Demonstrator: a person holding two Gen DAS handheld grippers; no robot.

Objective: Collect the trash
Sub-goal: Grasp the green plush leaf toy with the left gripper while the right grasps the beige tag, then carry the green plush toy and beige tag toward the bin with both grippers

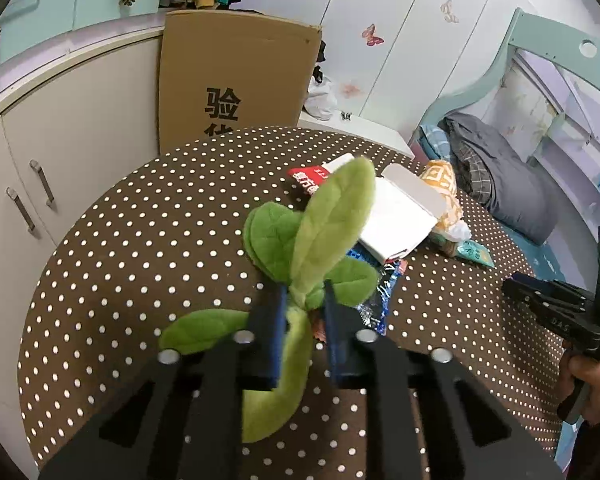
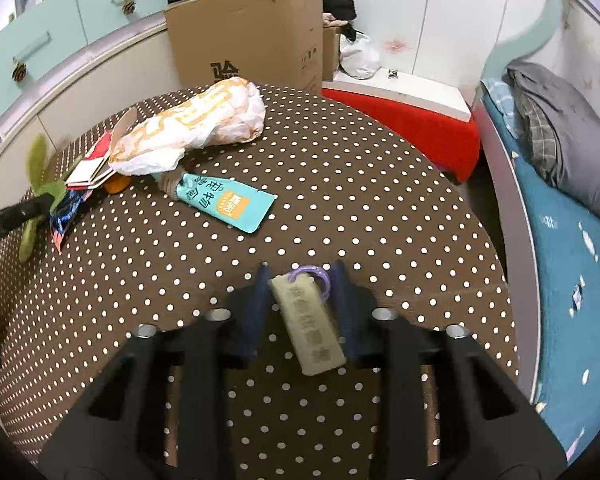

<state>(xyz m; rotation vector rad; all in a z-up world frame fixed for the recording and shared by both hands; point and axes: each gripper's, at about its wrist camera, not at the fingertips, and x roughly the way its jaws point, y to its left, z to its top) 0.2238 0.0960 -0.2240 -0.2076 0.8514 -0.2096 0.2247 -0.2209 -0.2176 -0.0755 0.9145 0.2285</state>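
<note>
Left claw [image 1: 304, 296] clamped on the stem of a green plush leafy sprig [image 1: 324, 224], held up over the brown white-dotted tabletop [image 1: 140, 240]. Right claw [image 2: 302, 280] partly parted around a grey-green rectangular tag with a purple ring [image 2: 310, 320], whether gripping or merely straddling unclear. Near the sprig, on the tabletop: white flat box [image 1: 396, 220], crumpled orange-and-white paper bag [image 2: 196, 128], teal pouch [image 2: 224, 202], blue wrapper [image 1: 380, 292]

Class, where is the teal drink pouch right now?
In the right wrist view, the teal drink pouch lies flat on the polka-dot table, left of centre, just below the crumpled white-and-orange bag.
</note>
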